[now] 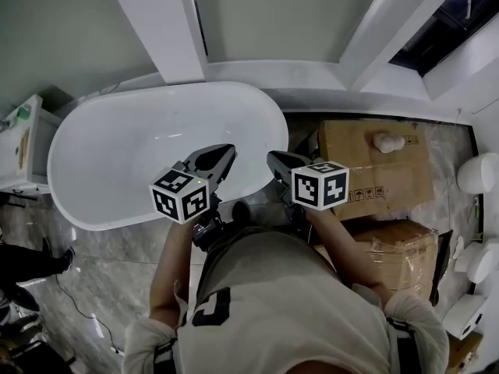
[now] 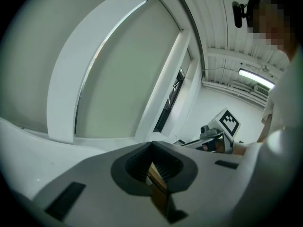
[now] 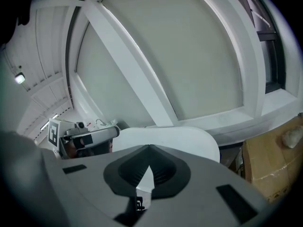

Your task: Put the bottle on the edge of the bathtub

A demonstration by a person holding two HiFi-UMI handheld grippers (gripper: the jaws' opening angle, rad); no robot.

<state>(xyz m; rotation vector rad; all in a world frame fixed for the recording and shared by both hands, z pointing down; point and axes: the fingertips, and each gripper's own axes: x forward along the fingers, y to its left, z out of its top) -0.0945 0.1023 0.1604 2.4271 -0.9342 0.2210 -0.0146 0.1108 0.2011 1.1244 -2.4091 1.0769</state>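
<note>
Bathtub [image 1: 93, 150] at left, cardboard boxes [image 1: 366, 154] to its right

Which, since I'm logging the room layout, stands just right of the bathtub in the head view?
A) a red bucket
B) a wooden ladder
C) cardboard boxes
C: brown cardboard boxes stand on the floor just right of the white bathtub; no ladder or bucket shows there.

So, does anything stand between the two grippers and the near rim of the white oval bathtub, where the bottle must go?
Nothing visible does. The left gripper and the right gripper are shut and empty, by the bare near rim of the white oval bathtub. No bottle shows in any view, so its path cannot be judged.
</note>
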